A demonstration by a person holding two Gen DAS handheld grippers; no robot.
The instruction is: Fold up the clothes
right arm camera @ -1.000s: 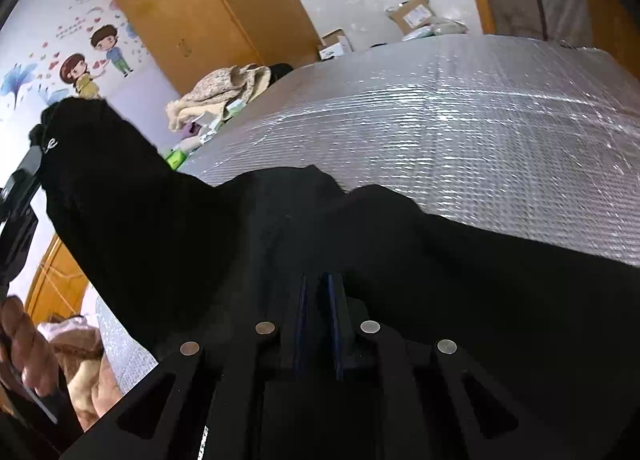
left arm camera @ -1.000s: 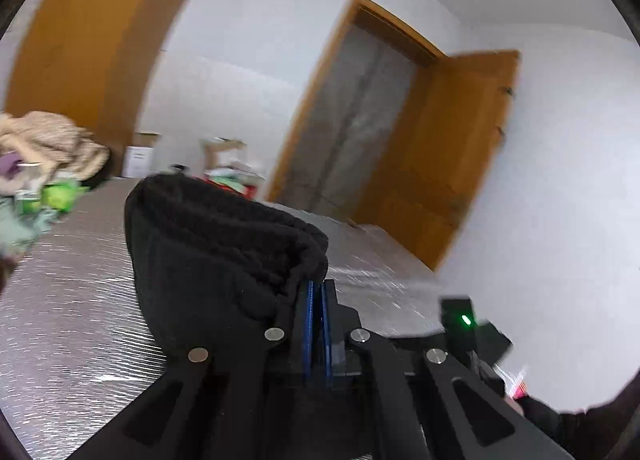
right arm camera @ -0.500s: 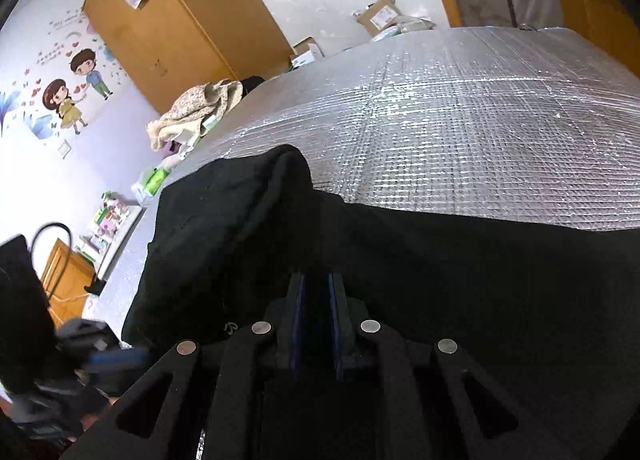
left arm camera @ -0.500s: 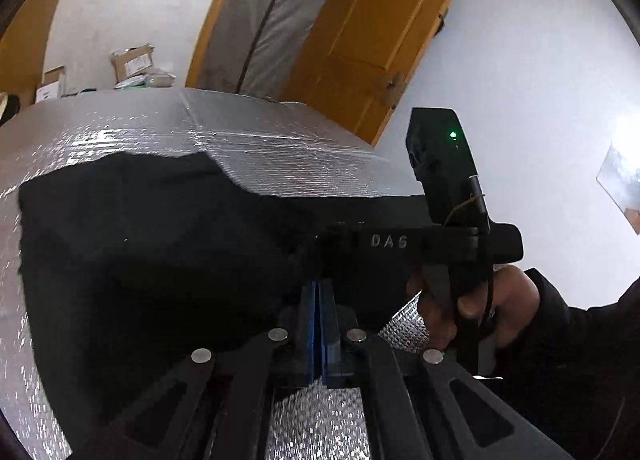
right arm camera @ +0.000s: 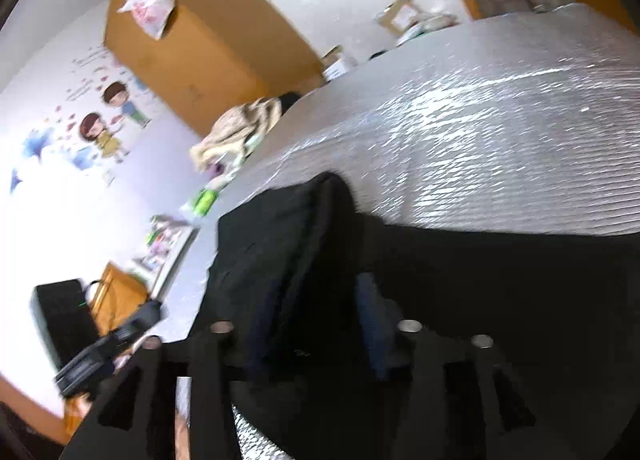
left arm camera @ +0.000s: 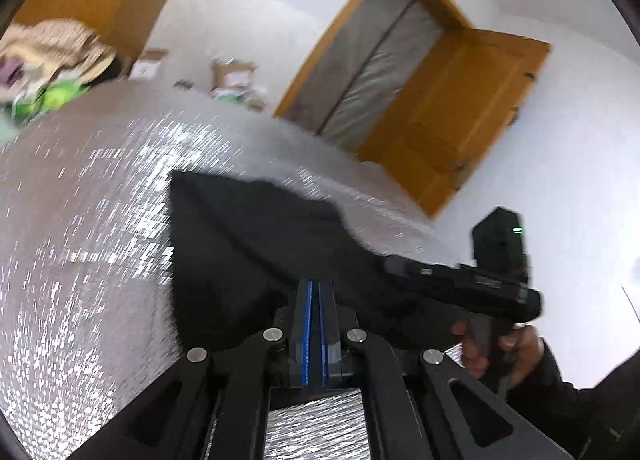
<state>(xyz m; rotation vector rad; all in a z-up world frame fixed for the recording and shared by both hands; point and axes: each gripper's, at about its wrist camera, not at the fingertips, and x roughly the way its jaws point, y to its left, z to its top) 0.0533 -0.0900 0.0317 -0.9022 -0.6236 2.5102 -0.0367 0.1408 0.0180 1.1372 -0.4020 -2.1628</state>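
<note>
A black garment (left arm camera: 248, 244) lies spread on the silver quilted bed (left arm camera: 80, 260). My left gripper (left arm camera: 314, 288) is shut, its blue pads pressed together on the garment's near edge. To its right, a hand (left arm camera: 516, 348) holds the right tool's black body (left arm camera: 480, 284) low against the cloth. In the right wrist view my right gripper (right arm camera: 316, 308) stands open, fingers (right arm camera: 370, 300) spread wide. A raised fold of the black garment (right arm camera: 288, 244) sits between them. The left tool's body (right arm camera: 104, 348) is blurred at the lower left.
A heap of beige clothes (right arm camera: 240, 128) and small green items (right arm camera: 204, 200) sit at the bed's far corner. Behind stand a wooden wardrobe (right arm camera: 192, 44), cardboard boxes (left arm camera: 234, 76) and an open wooden door (left arm camera: 460, 108). Bare silver bed (right arm camera: 500, 132) stretches beyond the garment.
The garment, held up a second ago, now lies down on the bed. My right gripper's fingers have spread apart. My left gripper stays shut and has swung back toward the door.
</note>
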